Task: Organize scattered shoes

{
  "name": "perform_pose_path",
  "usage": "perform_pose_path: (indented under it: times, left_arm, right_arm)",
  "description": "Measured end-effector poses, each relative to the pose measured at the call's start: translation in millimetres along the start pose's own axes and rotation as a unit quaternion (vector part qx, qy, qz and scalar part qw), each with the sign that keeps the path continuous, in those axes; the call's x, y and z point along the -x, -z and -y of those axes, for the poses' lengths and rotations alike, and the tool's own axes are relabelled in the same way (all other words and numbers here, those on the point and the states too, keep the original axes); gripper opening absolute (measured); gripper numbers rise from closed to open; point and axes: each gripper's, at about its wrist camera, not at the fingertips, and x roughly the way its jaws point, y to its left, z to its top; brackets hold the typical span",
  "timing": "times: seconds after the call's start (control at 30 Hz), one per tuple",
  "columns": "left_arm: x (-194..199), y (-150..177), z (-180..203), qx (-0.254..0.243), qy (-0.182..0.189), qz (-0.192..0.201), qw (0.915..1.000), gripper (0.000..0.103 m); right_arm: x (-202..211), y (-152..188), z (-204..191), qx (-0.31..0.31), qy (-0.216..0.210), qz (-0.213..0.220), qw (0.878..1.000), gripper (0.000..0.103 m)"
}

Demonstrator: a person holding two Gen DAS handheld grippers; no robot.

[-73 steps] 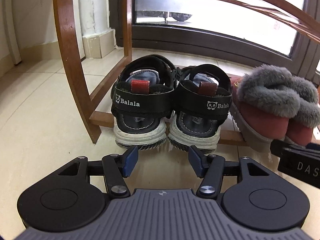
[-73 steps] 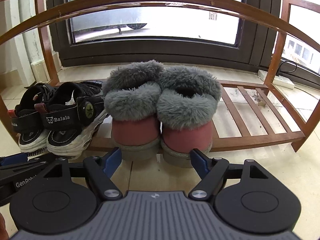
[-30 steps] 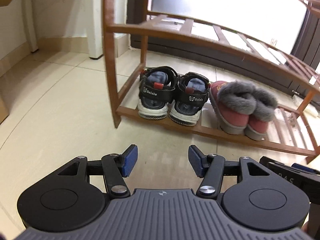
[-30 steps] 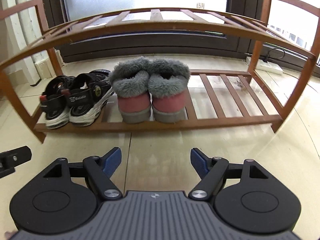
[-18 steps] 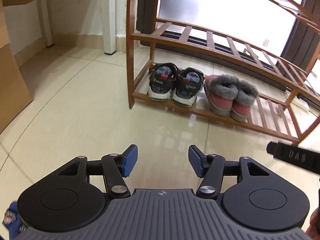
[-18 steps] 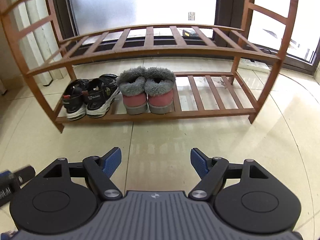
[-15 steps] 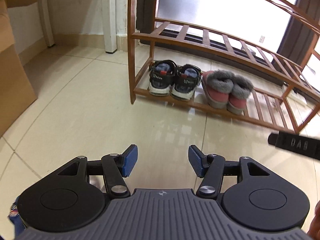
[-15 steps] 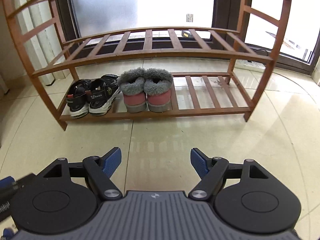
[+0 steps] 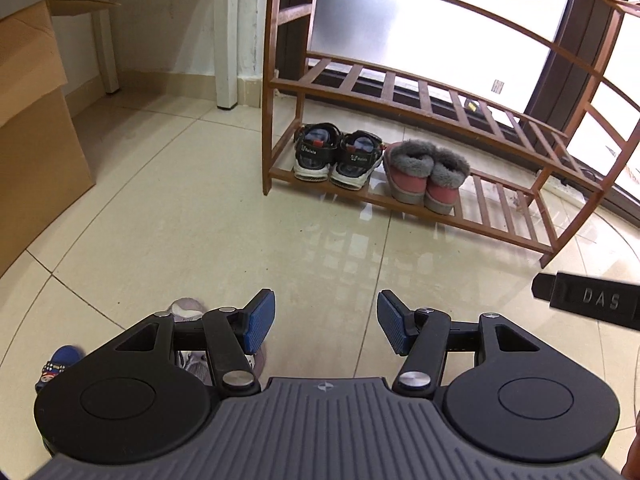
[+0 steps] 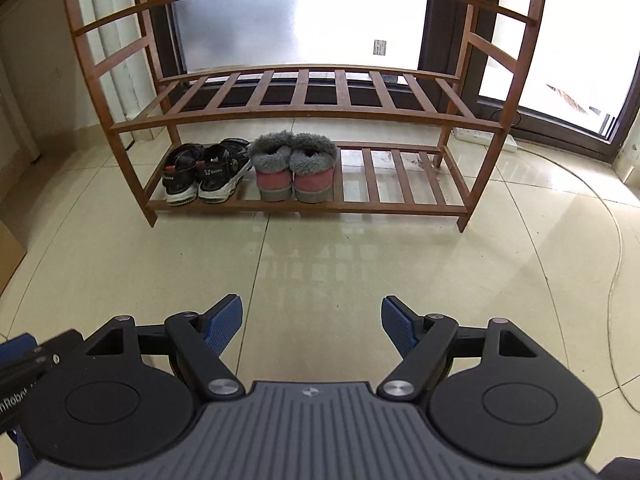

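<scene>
A wooden shoe rack (image 9: 400,92) (image 10: 308,114) stands against the window. On its bottom shelf sit a pair of black sandals (image 9: 338,154) (image 10: 204,174) at the left and a pair of pink fur-lined shoes (image 9: 426,176) (image 10: 296,170) beside them. My left gripper (image 9: 326,322) is open and empty over bare floor, well back from the rack. My right gripper (image 10: 312,330) is also open and empty. On the floor under the left gripper lie a grey sneaker (image 9: 188,312) and a blue shoe (image 9: 56,364), both mostly hidden by the gripper body.
A cardboard box (image 9: 28,120) stands on the left. A white power strip (image 10: 484,136) with a cable (image 10: 616,248) lies on the tiles at the right. Part of the other gripper (image 9: 588,300) shows at the right edge of the left wrist view.
Both grippers pulled back and up from the rack, so the whole rack now shows. A grey sneaker and a blue shoe came into view under the left gripper. Jaws unchanged.
</scene>
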Motion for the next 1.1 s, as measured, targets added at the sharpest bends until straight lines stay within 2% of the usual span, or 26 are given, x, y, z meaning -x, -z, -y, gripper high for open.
perform_pose_path:
  times: [0.43, 0.67, 0.73, 0.9, 1.1]
  left_arm:
    - [42, 34, -7, -0.012, -0.011, -0.005, 0.9999, 0.064]
    - [61, 49, -12, -0.012, -0.015, -0.001, 0.9998, 0.066]
    - [60, 53, -12, -0.018, -0.019, 0.001, 0.9997, 0.07]
    - [52, 60, -15, -0.028, -0.027, 0.003, 0.9992, 0.07]
    - [41, 67, -22, -0.01, -0.033, -0.007, 0.9994, 0.071]
  right_arm:
    - [49, 29, 3, 0.034, -0.012, 0.001, 0.999, 0.084]
    - [56, 54, 6, 0.045, -0.02, -0.018, 0.999, 0.084]
    - [56, 62, 7, 0.046, -0.024, -0.029, 0.998, 0.084]
    - [50, 71, 10, 0.043, -0.019, -0.041, 0.998, 0.084]
    - [42, 77, 12, 0.039, -0.017, -0.049, 0.998, 0.084]
